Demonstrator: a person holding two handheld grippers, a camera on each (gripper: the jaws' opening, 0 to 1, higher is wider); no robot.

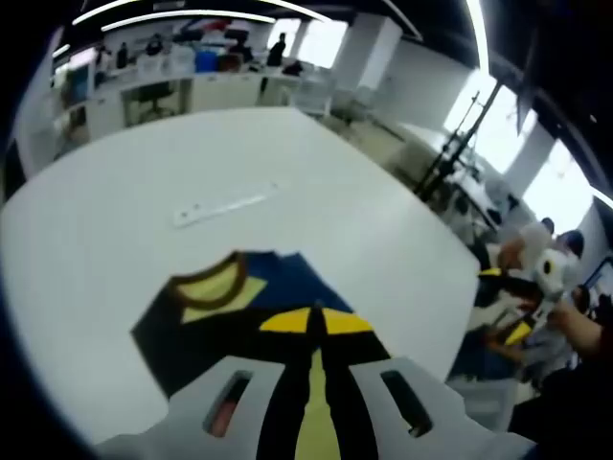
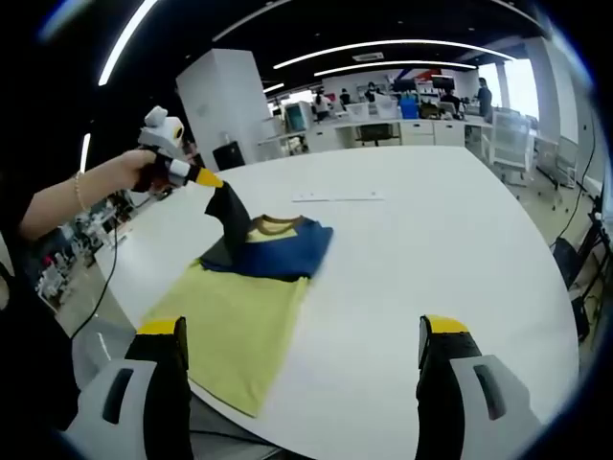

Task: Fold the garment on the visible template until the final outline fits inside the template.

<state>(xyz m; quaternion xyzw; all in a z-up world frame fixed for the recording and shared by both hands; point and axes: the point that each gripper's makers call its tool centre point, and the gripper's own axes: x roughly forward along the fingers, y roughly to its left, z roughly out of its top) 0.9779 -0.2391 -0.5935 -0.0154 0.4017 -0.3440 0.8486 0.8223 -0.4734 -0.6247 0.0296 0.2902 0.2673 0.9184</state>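
Observation:
A T-shirt (image 2: 239, 326) with a yellow body, navy top and yellow collar (image 2: 278, 225) lies on the white table (image 2: 460, 240). A hand at the left holds my left gripper (image 2: 204, 176) shut on a dark sleeve (image 2: 230, 216), lifted above the shirt's shoulder. In the left gripper view its jaws (image 1: 314, 321) are pressed together on dark fabric, above the navy top (image 1: 287, 278) and collar (image 1: 215, 283). My right gripper (image 2: 302, 331) stands wide open over the shirt's hem, holding nothing. It also appears off the table's right edge as the right gripper (image 1: 505, 302).
A thin white strip (image 2: 335, 196) lies flat on the table beyond the collar, seen too as the strip (image 1: 225, 204). The table's near edge runs just below the shirt's hem. Desks, chairs and people stand in the room behind.

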